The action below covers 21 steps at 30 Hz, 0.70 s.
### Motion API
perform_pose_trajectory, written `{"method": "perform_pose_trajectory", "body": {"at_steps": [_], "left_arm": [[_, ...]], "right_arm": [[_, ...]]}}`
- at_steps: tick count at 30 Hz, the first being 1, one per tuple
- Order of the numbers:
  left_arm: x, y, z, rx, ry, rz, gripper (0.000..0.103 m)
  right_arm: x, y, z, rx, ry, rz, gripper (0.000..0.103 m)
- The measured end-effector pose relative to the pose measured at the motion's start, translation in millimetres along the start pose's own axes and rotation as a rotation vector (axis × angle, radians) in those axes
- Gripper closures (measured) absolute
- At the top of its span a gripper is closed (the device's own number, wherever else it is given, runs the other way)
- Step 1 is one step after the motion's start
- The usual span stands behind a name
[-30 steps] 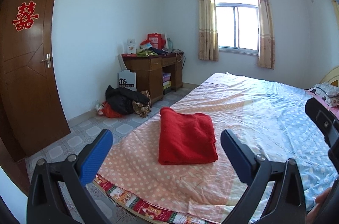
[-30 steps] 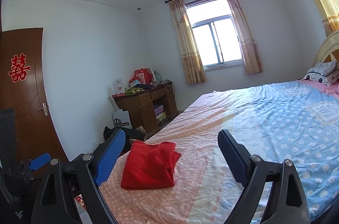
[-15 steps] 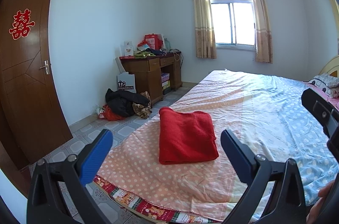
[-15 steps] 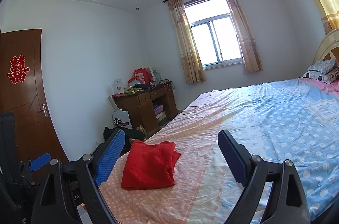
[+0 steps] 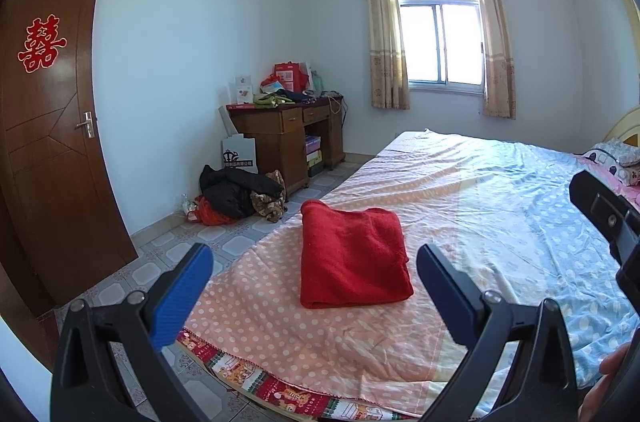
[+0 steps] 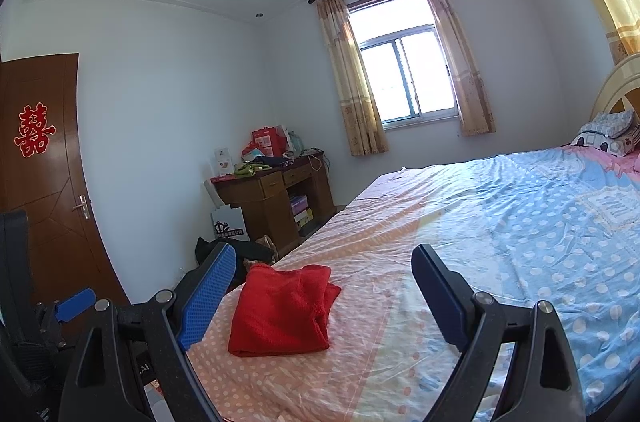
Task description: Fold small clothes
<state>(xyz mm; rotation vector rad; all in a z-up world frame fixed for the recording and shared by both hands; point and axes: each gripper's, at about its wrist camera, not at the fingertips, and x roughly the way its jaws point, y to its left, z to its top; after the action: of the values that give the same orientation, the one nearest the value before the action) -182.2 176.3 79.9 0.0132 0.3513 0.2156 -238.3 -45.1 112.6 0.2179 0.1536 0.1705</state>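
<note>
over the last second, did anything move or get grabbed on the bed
Nothing was taken hold of or let go. Only the cameras drifted slightly. The folded red fleece garment stays put on the pink polka-dot bedsheet, and the left hand-held gripper and right hand-held gripper remain open and empty.

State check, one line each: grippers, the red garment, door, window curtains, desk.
Left gripper: open, empty, above the bed's edge.
Right gripper: open, empty.
Red fleece garment: folded, flat on the polka-dot bedsheet, untouched.
Brown wooden door: closed.
Beige window curtains: drawn apart.
Wooden desk: drawers shut, top cluttered.
</note>
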Motion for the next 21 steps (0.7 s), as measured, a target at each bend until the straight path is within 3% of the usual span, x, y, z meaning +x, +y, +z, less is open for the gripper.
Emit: {"method": "perform_pose_trajectory", "body": {"at_steps": [21], "left_arm": [[4.4, 1.0, -2.2, -0.004, 0.016, 0.010, 0.000]], "right_arm": [[2.8, -6.3, -1.5, 0.004, 0.012, -0.011, 0.013]]}}
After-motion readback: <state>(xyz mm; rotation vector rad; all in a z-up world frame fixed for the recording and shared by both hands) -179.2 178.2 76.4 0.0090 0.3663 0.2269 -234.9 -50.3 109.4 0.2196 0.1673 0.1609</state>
